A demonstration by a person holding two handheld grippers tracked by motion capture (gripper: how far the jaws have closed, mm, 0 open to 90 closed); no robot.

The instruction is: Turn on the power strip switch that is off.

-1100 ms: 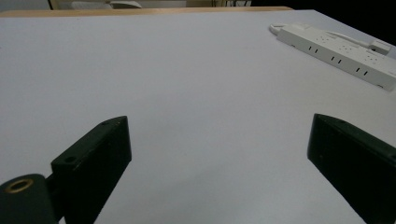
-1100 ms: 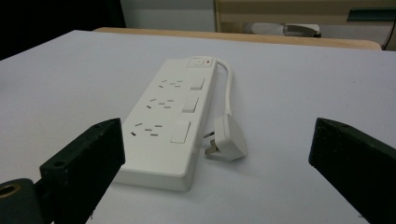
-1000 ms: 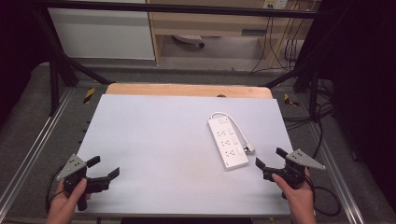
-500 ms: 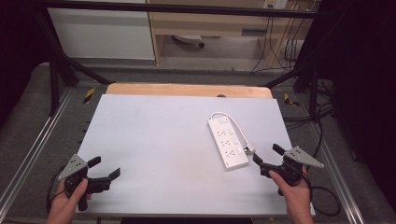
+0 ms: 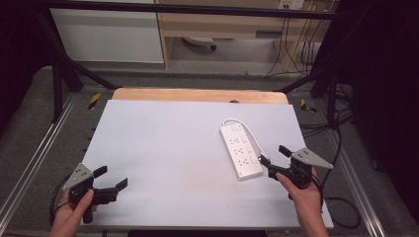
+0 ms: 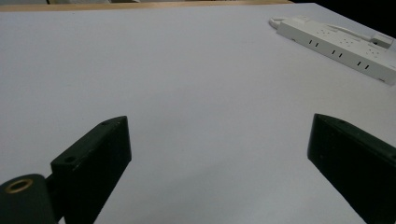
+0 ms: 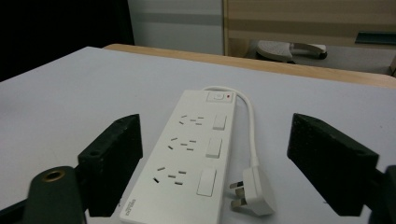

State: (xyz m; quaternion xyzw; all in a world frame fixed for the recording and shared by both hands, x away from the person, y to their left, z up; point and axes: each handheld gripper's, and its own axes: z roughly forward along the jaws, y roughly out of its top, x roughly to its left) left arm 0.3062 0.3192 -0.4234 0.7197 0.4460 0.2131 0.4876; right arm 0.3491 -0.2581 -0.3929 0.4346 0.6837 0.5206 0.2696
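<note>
1. While the right gripper [image 5: 273, 158] closes in, jaws spread, the power strip [image 5: 240, 150] lies flat beside it; reach step, I judge.
2. Left gripper [image 5: 112, 178] (well apart from the strip) parted, empty.
3. Next: straddle the strip's near end, clamp.

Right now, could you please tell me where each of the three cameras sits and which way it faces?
High view: fixed above the person's side, facing forward and down on the table; shows both hands, the left gripper and right gripper.
Left gripper view: rides the left gripper, looking across the bare table between its open jaws.
Right gripper view: rides the right gripper, facing the power strip and its plug between its open jaws.
All three views share the power strip.
</note>
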